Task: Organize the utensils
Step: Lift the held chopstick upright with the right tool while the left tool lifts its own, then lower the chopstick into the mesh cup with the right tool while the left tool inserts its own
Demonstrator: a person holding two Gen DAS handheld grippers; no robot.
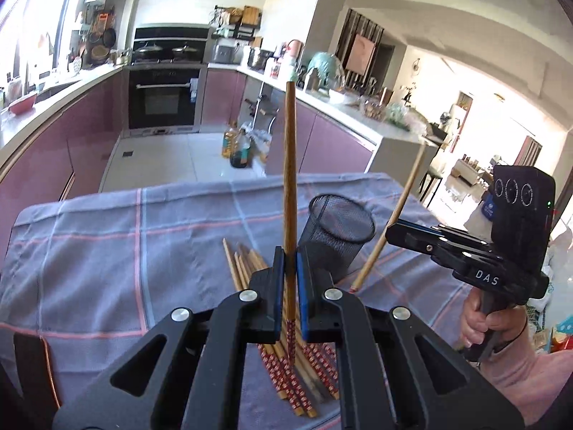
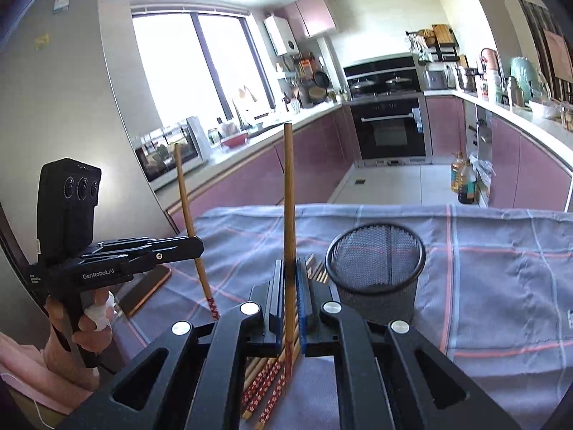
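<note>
On the checked tablecloth (image 1: 107,236) the mesh cup (image 1: 336,229) stands apparently empty, a pile of chopsticks (image 1: 286,369) lying just beside it, still unsorted. The left gripper (image 1: 290,272) pinches one chopstick (image 1: 290,179) upright, and the right gripper (image 2: 289,286) pinches another chopstick (image 2: 289,197); I judge the task barely begun.

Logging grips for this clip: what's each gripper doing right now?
Left gripper: shut on a chopstick.
Right gripper: shut on another chopstick.
</note>
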